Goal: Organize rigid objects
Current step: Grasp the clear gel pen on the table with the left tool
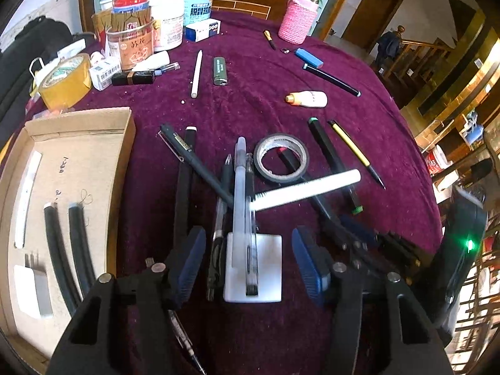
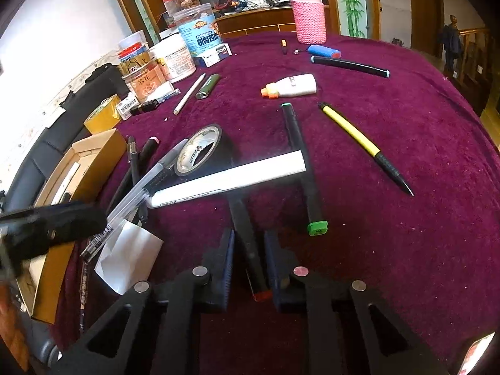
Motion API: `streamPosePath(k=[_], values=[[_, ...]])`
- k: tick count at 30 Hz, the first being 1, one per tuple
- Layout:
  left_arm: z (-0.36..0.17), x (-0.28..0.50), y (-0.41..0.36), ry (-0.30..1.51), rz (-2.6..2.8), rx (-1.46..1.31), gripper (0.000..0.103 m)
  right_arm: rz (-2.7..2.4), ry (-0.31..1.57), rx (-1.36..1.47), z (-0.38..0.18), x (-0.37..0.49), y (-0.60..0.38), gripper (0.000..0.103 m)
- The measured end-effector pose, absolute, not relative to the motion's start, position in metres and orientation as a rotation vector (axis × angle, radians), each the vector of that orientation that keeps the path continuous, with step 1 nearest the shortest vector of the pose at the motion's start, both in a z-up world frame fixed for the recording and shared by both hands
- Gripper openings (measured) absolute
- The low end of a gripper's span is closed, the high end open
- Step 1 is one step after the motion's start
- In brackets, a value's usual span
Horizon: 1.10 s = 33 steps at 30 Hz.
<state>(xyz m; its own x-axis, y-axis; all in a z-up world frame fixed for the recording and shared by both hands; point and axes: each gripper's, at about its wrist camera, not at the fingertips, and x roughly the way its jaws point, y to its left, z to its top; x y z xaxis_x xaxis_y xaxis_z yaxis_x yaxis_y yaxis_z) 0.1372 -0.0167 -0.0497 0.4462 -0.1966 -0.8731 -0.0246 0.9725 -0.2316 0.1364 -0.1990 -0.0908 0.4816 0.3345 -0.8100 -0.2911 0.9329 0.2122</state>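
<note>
Fingers: right gripper (image 2: 249, 265) clamps one black marker (image 2: 247, 237); left gripper (image 1: 250, 262) half-open, empty.

- The blue-labelled plastic jar (image 2: 200, 36) carries large white Chinese characters, partly legible as "脱骨鸡爪".
- The orange-labelled tin (image 1: 132, 45) bears the characters "苏花".
- The green cap of the black marker (image 2: 317, 227) shows a small number, about "46".
- Print on the black tape roll (image 2: 200, 151) is too small to read.

Both wrist views look steeply down, close, sharing the black tape roll (image 1: 281, 158) (image 2: 200, 151).
</note>
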Motion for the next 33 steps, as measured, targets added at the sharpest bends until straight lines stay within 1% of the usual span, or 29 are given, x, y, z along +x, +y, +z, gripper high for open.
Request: streamPosePath(k=[1,4,7,9,11,18,19,20,23,33], values=[[-0.05,0.141,-0.016,1.108,-0.11,-0.228,0.055,0.381,0.999,0.048,-0.091,0.136,-0.198,0.02],[-0.054,0.154,-0.012,1.131,-0.11,-0.25,0.043,0.387,1.003,0.07,-0.092,0.137,-0.2,0.02],[-0.062,0.167,-0.01,1.155,-0.103,-0.259,0.038,0.391,1.005,0.094,-0.092,0.137,-0.203,0.02],[-0.068,0.173,-0.008,1.169,-0.102,-0.272,0.037,0.392,1.005,0.103,-0.092,0.138,-0.204,0.02],[-0.073,0.176,-0.005,1.182,-0.095,-0.286,0.031,0.392,1.005,0.11,-0.093,0.138,-0.204,0.02],[-0.085,0.184,-0.001,1.214,-0.117,-0.336,0.027,0.391,1.005,0.112,-0.093,0.138,-0.203,0.022],[-0.085,0.185,-0.001,1.207,-0.106,-0.328,0.024,0.392,1.004,0.111,-0.093,0.138,-0.203,0.022],[-0.086,0.185,0.0,1.207,-0.092,-0.331,0.019,0.393,1.005,0.112,-0.093,0.138,-0.203,0.022],[-0.085,0.185,0.002,1.198,-0.104,-0.351,0.012,0.4,1.006,0.124,-0.093,0.139,-0.205,0.022],[-0.084,0.168,0.013,1.198,-0.136,-0.437,0.011,0.41,0.995,0.101,-0.093,0.139,-0.201,0.019]])
